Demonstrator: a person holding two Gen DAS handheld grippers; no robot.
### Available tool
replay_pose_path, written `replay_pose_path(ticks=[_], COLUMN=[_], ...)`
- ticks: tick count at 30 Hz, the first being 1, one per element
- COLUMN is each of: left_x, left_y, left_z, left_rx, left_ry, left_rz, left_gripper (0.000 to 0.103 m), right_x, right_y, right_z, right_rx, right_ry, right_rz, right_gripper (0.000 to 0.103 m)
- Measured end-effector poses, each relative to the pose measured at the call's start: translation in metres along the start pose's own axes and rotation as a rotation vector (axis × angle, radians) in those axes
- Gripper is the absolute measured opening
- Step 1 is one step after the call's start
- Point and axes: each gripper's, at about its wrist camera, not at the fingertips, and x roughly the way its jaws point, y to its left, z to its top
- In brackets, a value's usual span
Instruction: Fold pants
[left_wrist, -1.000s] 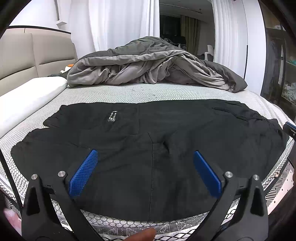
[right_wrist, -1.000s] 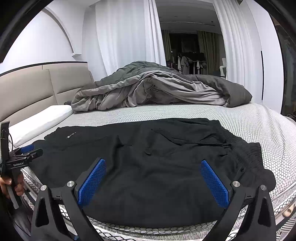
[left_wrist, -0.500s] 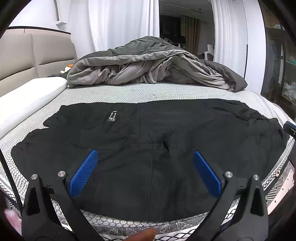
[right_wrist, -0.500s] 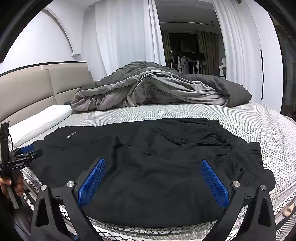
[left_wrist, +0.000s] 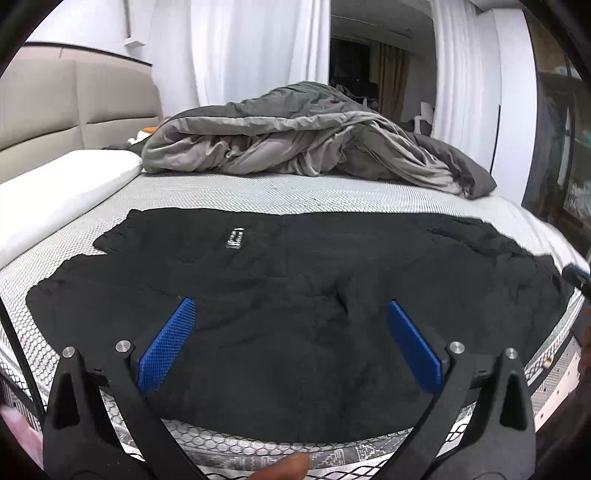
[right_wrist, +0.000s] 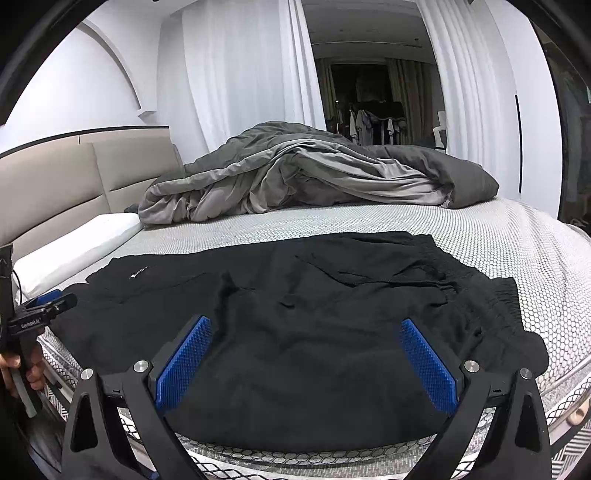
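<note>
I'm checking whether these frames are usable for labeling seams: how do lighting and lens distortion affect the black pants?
Left wrist view: the black pants read nearly flat black, folds faint, only the small label crisp; fisheye bows the mattress edge. Right wrist view: sharp, wrinkles slightly clearer near the waistband, corners vignetted.

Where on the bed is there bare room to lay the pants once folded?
Bare mattress runs in a strip between the pants and the duvet, widening right of the waistband. Pants fill the near edge; the pillow takes the left side.

Black pants (left_wrist: 295, 314) spread flat across near edge of mattress; lightly wrinkled; small label patch (left_wrist: 235, 238) facing up
</note>
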Motion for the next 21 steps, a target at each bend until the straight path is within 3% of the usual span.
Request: replay_pose_path(ticks=[7,12,16,19,21], left_x=[-0.019,-0.03,-0.034,-0.04,-0.039], left_y=[0.054,0.105,0.166,0.211,0.23], left_z=[0.01,0.01,-0.006,-0.024,-0.032], left_rx=[-0.11,-0.177,-0.31,-0.462,-0.517], left_ry=[0.025,0.056,0.136,0.147,0.153], left_rz=[-0.047,0.086,0.212,0.229,0.221], left_gripper=[0.103,0.102,0.102,0.101,0.093], right_x=[-0.001,-0.008,-0.019,-0.023,-0.024], right_y=[-0.016,-0.038,-0.061,-0.077,-0.086], right_z=[-0.005,-0.01,-0.016,-0.019,-0.021], right_rx=[0.025,0.078,0.123,0.177,0.209], right_ry=[0.031,0.072,0.068,0.07,0.072], right_rz=[0.001,-0.018,-0.016,-0.002,-0.002], right_gripper=[0.103,0.103,0.103,0.103,0.103])
